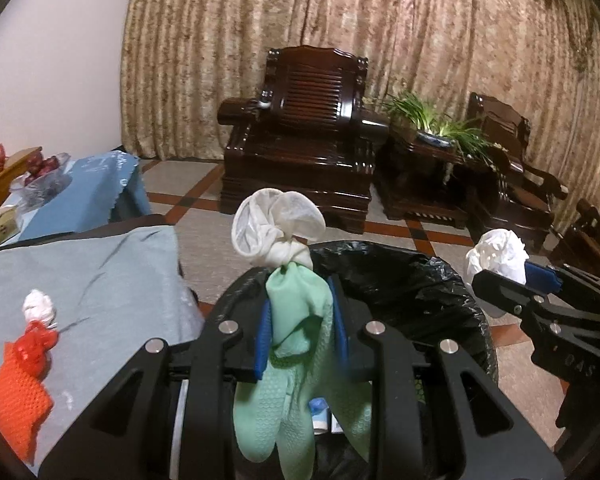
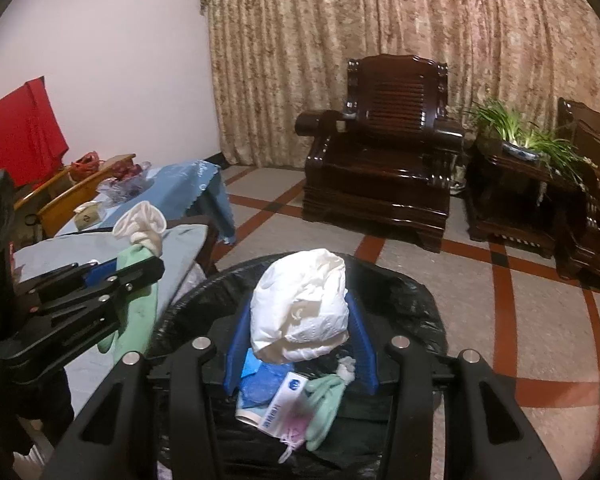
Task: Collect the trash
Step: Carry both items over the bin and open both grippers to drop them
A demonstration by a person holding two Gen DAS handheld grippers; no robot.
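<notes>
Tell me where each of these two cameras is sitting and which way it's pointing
Left wrist: sits on the left gripper, looking along its fingers, shut on a green glove, above the black-lined bin; the right gripper shows at right.
Right wrist: sits on the right gripper, shut on a white paper wad above the bin; the left gripper shows at left.
Shared: bin, dark armchair, curtain.

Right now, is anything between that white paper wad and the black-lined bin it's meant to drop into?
Nothing visible blocks it. The right gripper holds the white paper wad directly over the open bin. Below it lies only trash already inside. The left gripper with its green glove is off to the side.
</notes>
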